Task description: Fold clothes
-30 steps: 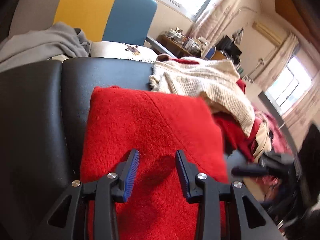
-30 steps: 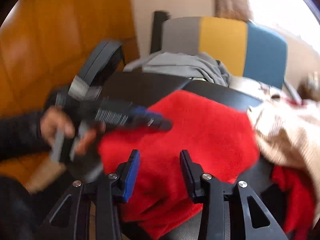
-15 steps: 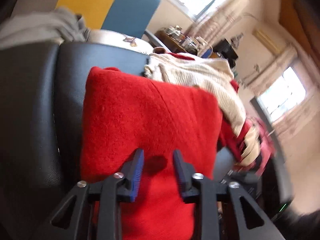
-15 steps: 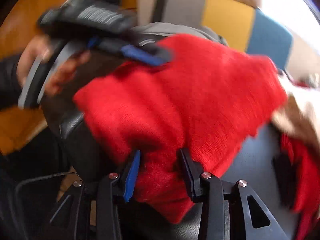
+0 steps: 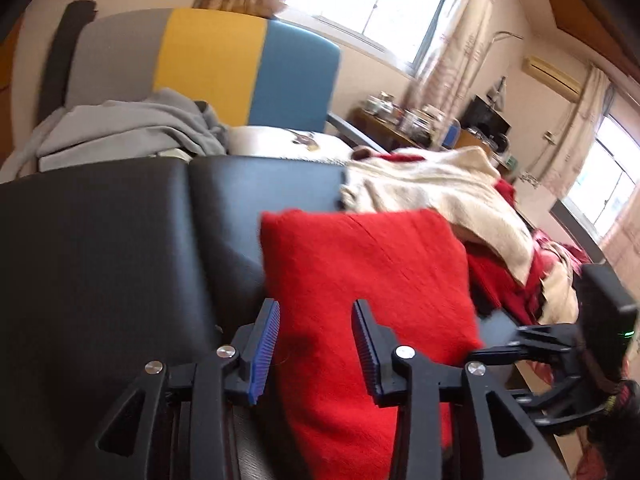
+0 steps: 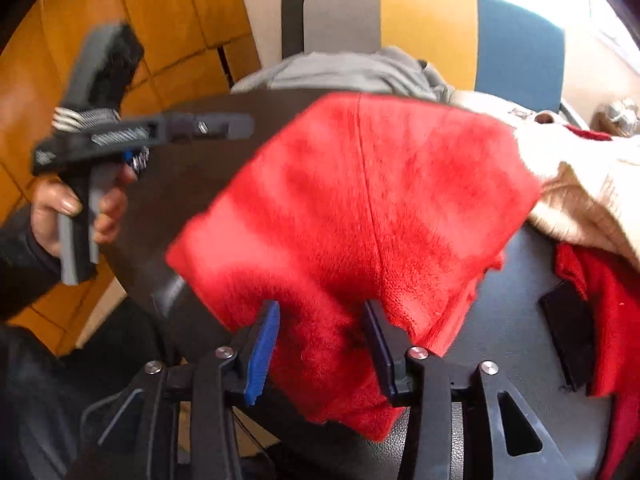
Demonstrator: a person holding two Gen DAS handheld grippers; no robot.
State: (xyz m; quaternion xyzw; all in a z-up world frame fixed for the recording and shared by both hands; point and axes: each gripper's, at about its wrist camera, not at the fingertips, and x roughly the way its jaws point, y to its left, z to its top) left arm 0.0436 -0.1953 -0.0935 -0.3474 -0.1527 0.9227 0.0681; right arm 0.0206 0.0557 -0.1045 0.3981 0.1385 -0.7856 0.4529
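A folded red fleece garment lies on a black padded surface; it also shows in the right wrist view. My left gripper is open, its jaws over the garment's near left edge. My right gripper is open, with the garment's near edge bunched between its jaws. The left gripper's body shows held in a hand at the left of the right wrist view. The right gripper's body shows at the garment's right side.
A cream knit garment lies on more red clothing to the right. A grey garment lies behind the black surface, against a grey, yellow and blue chair back. Wooden panels stand at the left.
The right gripper has closed in on the garment's near edge, which now sits between its jaws. The left gripper has drawn back and lifted away from the garment's top.
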